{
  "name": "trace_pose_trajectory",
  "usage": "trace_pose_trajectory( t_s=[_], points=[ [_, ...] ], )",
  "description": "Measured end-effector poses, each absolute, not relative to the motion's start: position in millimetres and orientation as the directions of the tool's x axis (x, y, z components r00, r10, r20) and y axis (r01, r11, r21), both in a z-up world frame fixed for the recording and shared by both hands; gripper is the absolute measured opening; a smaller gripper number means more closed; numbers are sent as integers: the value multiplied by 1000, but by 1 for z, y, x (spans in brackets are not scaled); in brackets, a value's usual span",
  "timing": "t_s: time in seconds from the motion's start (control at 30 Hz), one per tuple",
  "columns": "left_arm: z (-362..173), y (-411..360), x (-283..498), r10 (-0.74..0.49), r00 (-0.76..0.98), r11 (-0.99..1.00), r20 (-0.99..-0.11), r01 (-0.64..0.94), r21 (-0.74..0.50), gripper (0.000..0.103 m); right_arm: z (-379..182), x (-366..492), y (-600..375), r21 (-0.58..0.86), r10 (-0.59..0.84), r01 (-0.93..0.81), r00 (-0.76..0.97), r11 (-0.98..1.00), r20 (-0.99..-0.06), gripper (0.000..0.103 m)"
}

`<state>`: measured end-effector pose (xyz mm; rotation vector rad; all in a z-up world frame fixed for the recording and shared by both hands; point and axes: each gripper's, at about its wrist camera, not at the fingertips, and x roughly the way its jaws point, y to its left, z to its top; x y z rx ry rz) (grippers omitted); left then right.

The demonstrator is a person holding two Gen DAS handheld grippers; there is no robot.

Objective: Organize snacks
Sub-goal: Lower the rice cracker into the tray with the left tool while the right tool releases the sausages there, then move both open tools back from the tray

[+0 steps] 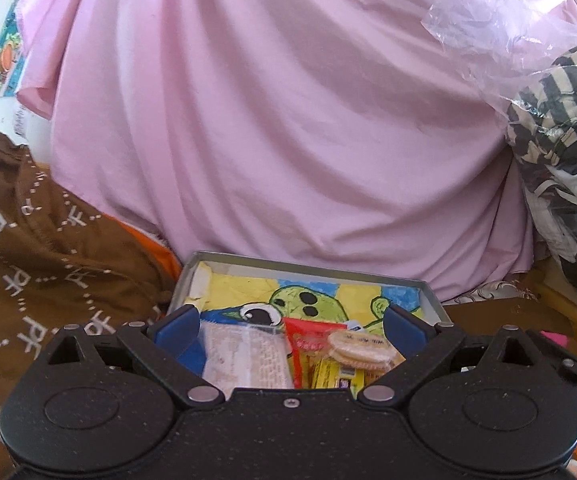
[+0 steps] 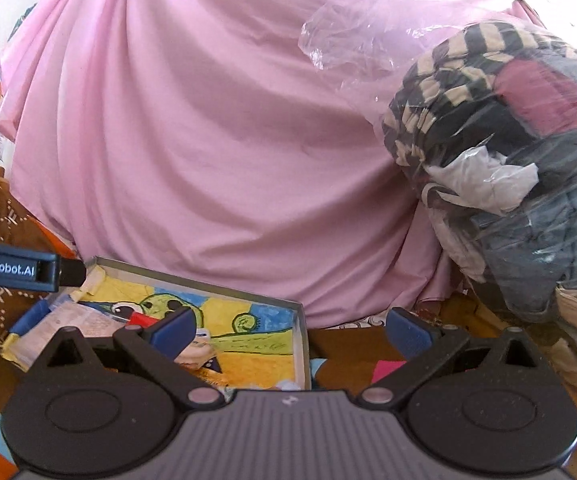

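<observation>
Left gripper (image 1: 291,322): jaws spread wide, gripping nothing, poised over near end of grey tray (image 1: 428,294). Between jaws: clear cracker pack (image 1: 244,356), red snack packet (image 1: 308,346), round biscuit pack (image 1: 362,350), yellow wrappers (image 1: 330,374); lower ends cut off by gripper body. Cartoon-print liner (image 1: 308,300) covers tray floor. Right gripper (image 2: 291,326): jaws released, straddling tray's right wall (image 2: 303,344), empty. Pink sheet (image 1: 272,120) just behind tray, brown patterned cloth (image 1: 40,248) left, bagged clothes (image 2: 508,160) right.
</observation>
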<state>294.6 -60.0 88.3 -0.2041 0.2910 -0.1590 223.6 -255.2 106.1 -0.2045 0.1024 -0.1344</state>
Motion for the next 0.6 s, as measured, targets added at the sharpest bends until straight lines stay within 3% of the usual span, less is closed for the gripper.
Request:
trace_pose_trajectory(
  t_s=[0.6],
  points=[
    [87, -21, 210, -171, 940, 975, -295, 118, -189, 98, 114, 161, -227, -131, -109, 98, 991, 986, -82, 103]
  ],
)
